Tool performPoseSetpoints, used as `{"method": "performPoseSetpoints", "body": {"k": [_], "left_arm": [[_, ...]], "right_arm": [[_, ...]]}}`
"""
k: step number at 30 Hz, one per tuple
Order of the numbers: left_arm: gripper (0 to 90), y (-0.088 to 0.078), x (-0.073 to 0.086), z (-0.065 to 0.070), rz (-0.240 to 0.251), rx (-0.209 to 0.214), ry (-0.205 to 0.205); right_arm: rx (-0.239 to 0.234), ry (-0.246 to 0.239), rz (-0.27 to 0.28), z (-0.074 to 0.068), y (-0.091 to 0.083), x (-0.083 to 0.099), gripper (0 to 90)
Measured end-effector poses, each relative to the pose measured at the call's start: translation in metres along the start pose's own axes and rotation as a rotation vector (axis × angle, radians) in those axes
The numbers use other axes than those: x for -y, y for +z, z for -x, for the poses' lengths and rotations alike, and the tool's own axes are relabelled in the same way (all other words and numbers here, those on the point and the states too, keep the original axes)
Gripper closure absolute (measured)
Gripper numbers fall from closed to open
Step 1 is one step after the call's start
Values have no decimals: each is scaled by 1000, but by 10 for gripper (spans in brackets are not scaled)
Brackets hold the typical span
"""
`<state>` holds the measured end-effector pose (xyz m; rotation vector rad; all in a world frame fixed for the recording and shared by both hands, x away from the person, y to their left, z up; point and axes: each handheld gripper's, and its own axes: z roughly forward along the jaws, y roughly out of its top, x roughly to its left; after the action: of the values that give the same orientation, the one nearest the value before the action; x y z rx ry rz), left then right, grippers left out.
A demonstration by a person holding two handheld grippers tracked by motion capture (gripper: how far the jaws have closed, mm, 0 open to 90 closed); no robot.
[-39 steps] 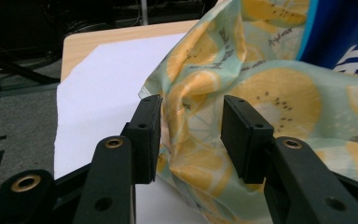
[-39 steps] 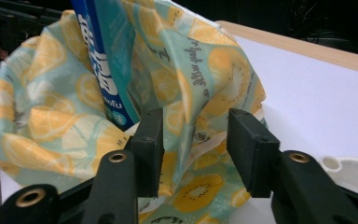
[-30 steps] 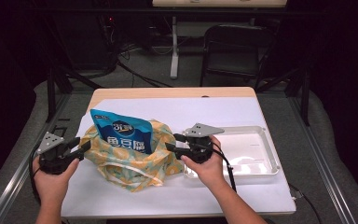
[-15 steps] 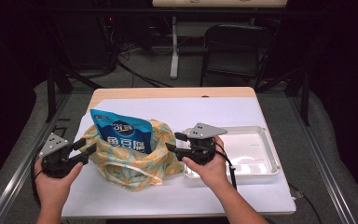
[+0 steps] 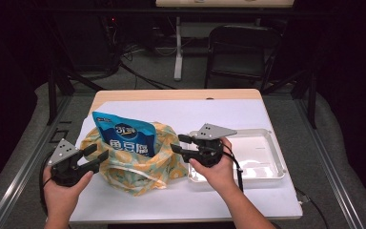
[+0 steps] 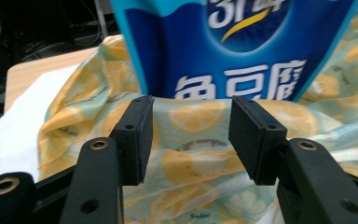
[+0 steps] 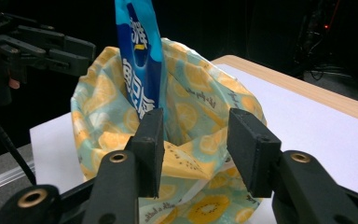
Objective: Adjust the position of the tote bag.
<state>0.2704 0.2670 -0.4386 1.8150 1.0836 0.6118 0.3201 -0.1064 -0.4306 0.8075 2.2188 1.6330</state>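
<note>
The left claw (image 5: 95, 156) is released: its two black jaws stand wide apart, having just been opening, and nothing is between the pads. In the left gripper view the jaws point at the lemon-print bag (image 6: 200, 154), whose cloth lies behind the gap without either pad pressing on it. The left hand (image 5: 62, 193) holds this claw low over the left edge of the worktop (image 5: 228, 114), the jaws level and aimed toward the bag, with the grey three-cornered plate on top.

The right claw (image 5: 177, 144) is released too, though its jaws have just been closing a little. In the right gripper view they straddle the near rim of the bag (image 7: 191, 149); the cloth shows between them, but whether a pad touches it cannot be told. The right hand (image 5: 217, 167) grips its claw from below, jaws level and pointing left at the bag's right side.

The bag (image 5: 133, 162) sits open toward the front left part of the worktop, between the two claws. A blue snack packet (image 5: 124, 133) stands upright in it, its top well above the rim. A clear plastic tray (image 5: 267, 148) lies by the right edge, just beside the right hand.
</note>
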Motion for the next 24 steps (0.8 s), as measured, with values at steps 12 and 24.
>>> {"method": "performPoseSetpoints", "body": {"k": [12, 24], "left_arm": [[489, -4, 0, 26, -5, 78, 33], [445, 3, -1, 44, -8, 125, 81]], "right_arm": [[-16, 13, 14, -2, -2, -7, 573], [-13, 29, -4, 1, 0, -7, 563]]}}
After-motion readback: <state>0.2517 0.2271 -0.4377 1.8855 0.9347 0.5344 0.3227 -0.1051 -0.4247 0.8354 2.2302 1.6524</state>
